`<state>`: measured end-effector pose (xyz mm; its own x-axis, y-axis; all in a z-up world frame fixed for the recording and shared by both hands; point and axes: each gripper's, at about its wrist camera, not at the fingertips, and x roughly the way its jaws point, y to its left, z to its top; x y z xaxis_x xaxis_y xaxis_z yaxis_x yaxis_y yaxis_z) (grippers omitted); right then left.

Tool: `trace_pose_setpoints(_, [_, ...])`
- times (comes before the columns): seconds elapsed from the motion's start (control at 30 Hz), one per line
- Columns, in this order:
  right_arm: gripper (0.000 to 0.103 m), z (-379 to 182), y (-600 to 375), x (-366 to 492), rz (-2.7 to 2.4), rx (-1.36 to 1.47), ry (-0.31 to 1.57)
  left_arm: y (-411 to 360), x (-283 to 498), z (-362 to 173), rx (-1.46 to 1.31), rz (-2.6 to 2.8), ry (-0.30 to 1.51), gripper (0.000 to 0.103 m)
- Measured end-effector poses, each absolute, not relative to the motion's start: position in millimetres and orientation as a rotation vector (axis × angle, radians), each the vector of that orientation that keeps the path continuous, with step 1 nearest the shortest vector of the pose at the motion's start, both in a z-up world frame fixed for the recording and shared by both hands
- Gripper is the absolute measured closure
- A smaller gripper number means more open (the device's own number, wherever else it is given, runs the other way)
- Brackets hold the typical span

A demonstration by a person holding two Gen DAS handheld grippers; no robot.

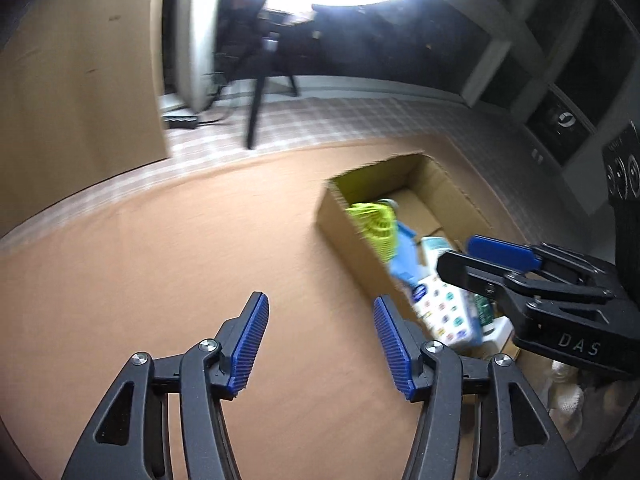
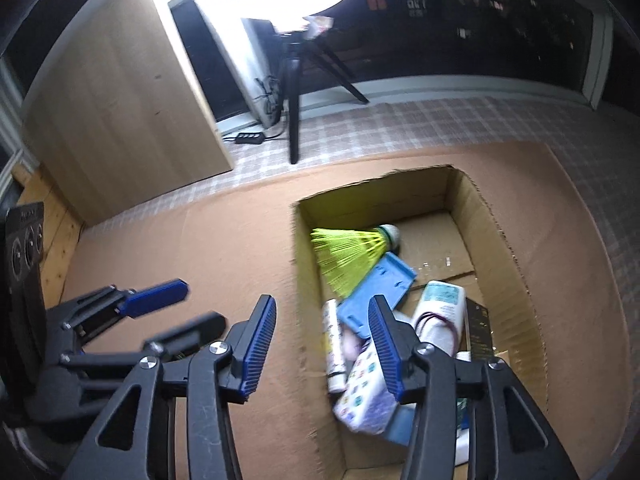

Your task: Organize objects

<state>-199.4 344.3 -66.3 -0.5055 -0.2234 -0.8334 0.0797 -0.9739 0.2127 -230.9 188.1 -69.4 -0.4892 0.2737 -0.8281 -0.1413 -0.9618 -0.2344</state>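
On the left we hold our left gripper (image 1: 320,344) with jaws apart and empty above the brown surface (image 1: 160,280), and further right our right gripper (image 2: 322,346), jaws likewise parted and empty, hangs over the cardboard box (image 2: 516,280) holding a yellow shuttlecock (image 2: 348,252).

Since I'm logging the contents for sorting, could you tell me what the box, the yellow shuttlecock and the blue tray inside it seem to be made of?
Box: corrugated cardboard, matte brown; fluting shows along its rough-cut rim.
Yellow shuttlecock: apparently plastic, with a neon moulded ribbed skirt and a pale rounded cap of unclear material.
Blue tray: probably hard plastic, uniform colour, smooth, with a raised moulded edge; motion blur leaves the finish uncertain.
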Motion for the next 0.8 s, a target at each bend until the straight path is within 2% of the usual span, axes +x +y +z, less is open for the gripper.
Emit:
trace_pose_setpoints(0.17, [0.055, -59.9, 319.5, -178.5, -2.578, 1.427, -0.212, 147.6, -193.8, -56.2, -1.425, 2.596, -0.221, 0.042])
trace_pose_setpoints(0.33, [0.055, -54.0, 293.8, -154.5, -2.568, 1.406, -0.181, 118.4, -150.1, -41.6, -1.423, 2.652, -0.222, 0.032])
trace_pose_setpoints(0.6, [0.054, -49.7, 258.8, -114.0, -2.565, 1.380, -0.122, 77.7, -78.0, -27.8, -1.439, 2.749, -0.312, 0.027])
trace_pose_setpoints(0.7, [0.054, -48.8, 247.6, -101.3, -2.573, 1.373, -0.084, 67.4, -56.2, -24.8, -1.466, 2.796, -0.293, 0.020])
trace_pose_setpoints(0.8, [0.054, -46.8, 235.4, -89.5, -2.567, 1.365, -0.061, 59.6, -35.2, -18.3, -1.465, 2.866, -0.254, 0.018])
